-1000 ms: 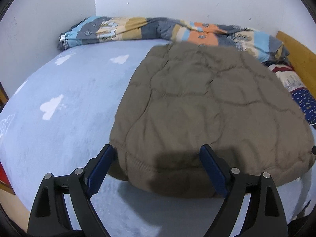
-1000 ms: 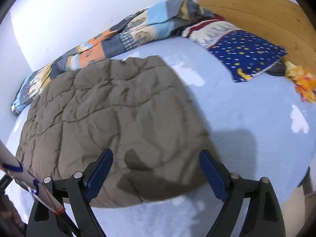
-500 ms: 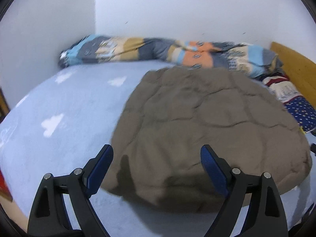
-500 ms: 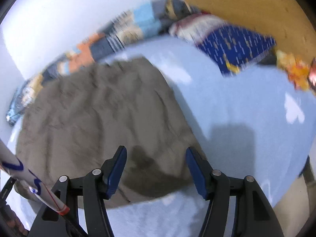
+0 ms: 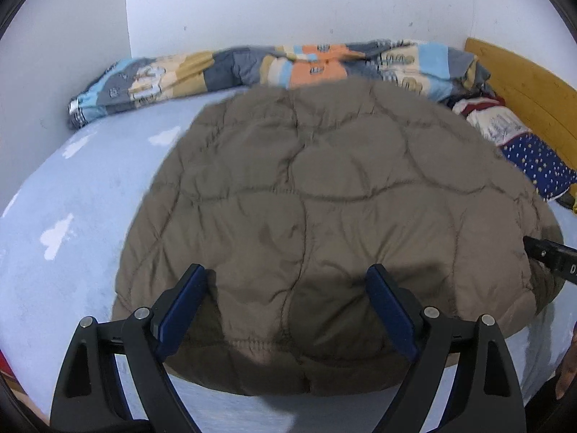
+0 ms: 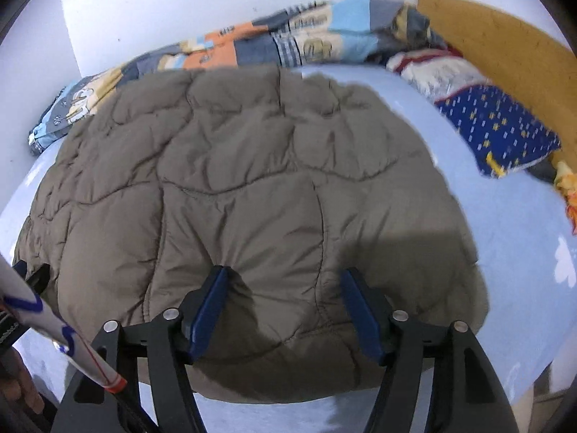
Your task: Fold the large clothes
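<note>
Bed w/ pale-blue sheet: brown quilted jacket flat, near hem under both tongs. Left tongs wide open, empty. Right tongs just reopened slightly, pads astride a puff, no grip evident.

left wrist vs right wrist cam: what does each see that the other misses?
Left wrist only: the left tongs, open over the brown quilted jacket's near hem, and white cloud prints on the bed sheet left of it.
Right wrist only: the right tongs, open over the jacket, and an orange-yellow item at the far right.
Both: jacket, patchwork blanket, blue dotted pillow, wooden headboard.
</note>
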The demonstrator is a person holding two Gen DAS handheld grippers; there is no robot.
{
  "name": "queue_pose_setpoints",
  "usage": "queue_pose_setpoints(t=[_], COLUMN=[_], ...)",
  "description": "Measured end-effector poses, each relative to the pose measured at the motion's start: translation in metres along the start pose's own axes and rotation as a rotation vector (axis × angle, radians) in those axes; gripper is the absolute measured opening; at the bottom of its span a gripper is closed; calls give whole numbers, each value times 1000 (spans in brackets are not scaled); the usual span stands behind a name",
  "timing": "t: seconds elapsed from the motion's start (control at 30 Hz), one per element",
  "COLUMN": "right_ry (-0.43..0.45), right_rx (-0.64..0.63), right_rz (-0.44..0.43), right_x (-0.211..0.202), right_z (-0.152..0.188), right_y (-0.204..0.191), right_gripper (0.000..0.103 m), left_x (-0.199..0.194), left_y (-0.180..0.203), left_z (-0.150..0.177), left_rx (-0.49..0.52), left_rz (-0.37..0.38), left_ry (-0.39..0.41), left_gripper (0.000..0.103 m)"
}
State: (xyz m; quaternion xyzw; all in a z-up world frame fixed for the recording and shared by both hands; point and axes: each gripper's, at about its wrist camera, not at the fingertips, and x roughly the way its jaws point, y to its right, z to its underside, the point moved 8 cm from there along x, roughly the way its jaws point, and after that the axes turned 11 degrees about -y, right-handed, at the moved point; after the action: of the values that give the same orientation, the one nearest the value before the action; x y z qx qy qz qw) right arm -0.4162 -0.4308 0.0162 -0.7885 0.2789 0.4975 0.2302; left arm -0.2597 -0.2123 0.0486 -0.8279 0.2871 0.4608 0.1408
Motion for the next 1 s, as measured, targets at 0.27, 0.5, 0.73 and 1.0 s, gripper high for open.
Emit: queue_pose_setpoints(t=[0.27,0.5,0.73,1.0], right_ry=[134,86,36,40], right_rx=[-28,-94,-135,-113], right_rz=[-41,9,52,45], right_x=[-21,13,39,32], right_z=[-46,-66,-66,-64], right_y=[-27,-56,-54,-52], right_gripper=[71,73,80,81], left_x=[2,43,54,50], left_y=[32,55,59,55], left_z=[-53,-60,-63,-62], left_rx=[48,74,91,83], left_rz=[54,41,12,22], left_ry=[44,-19,-28,-24], left_gripper=[89,90,92,92])
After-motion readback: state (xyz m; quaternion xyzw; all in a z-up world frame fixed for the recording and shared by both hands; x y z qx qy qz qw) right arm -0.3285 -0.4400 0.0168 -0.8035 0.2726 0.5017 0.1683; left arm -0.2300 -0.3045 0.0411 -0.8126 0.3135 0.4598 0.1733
